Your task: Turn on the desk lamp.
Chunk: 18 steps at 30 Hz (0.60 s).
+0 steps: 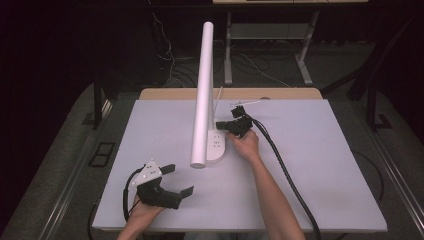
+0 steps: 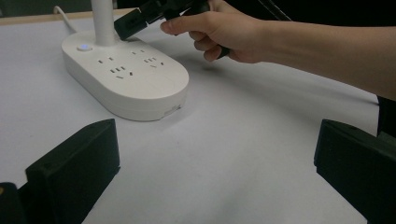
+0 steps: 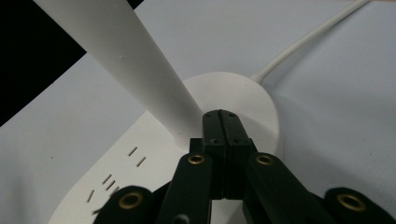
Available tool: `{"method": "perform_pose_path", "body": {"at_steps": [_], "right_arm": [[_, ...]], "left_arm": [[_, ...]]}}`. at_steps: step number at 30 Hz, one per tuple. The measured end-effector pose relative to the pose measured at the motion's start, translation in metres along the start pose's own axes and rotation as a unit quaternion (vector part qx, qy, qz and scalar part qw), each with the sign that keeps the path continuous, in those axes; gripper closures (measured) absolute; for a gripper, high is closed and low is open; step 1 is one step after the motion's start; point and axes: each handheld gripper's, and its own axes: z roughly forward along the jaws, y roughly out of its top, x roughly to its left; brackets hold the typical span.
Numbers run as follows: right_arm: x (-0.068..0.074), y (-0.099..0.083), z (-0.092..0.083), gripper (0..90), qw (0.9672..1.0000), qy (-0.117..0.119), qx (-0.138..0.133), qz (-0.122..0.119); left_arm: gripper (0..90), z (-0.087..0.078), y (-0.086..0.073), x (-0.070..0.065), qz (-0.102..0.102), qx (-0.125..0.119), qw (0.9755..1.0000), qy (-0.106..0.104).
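Spreading across the whole scene is the pale grey rectangular tabletop, bare apart from one appliance, which leaves both hands plenty of room; standing on it near the middle is the white desk lamp with its tall tubular arm leaning toward the camera, so it looms large in the high view; under it sits the lamp's white oval plastic base with built-in sockets, flat on the table, a small round button near the foot of the stem; trailing off the back of the base is a thin white power cord.

Now the right hand reaches in beside the base, and the right gripper has its black jaws pressed fully together with nothing between them, the tip poised right at the foot of the stem — to my eye, lined up to prod the button rather than grab anything; whether it touches the base I cannot tell.

Meanwhile the left gripper rests low at the near left, well apart from the lamp, jaws spread wide and empty, seemingly just parked and waiting.
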Motion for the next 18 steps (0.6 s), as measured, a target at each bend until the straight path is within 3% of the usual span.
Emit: {"method": "perform_pose_path", "body": {"at_steps": [8, 18], "right_arm": [[-0.002, 0.001, -0.003, 89.2, 0.9998, 0.014, 0.006, 0.011], [0.006, 0.006, -0.019, 89.2, 0.9998, 0.001, 0.017, -0.004]], "left_arm": [[0.0, 0.0, 0.0, 0.001, 0.003, 0.003, 1.0, 0.001], [0.0, 0.001, 0.0, 0.001, 0.004, 0.003, 1.0, 0.003]]}}
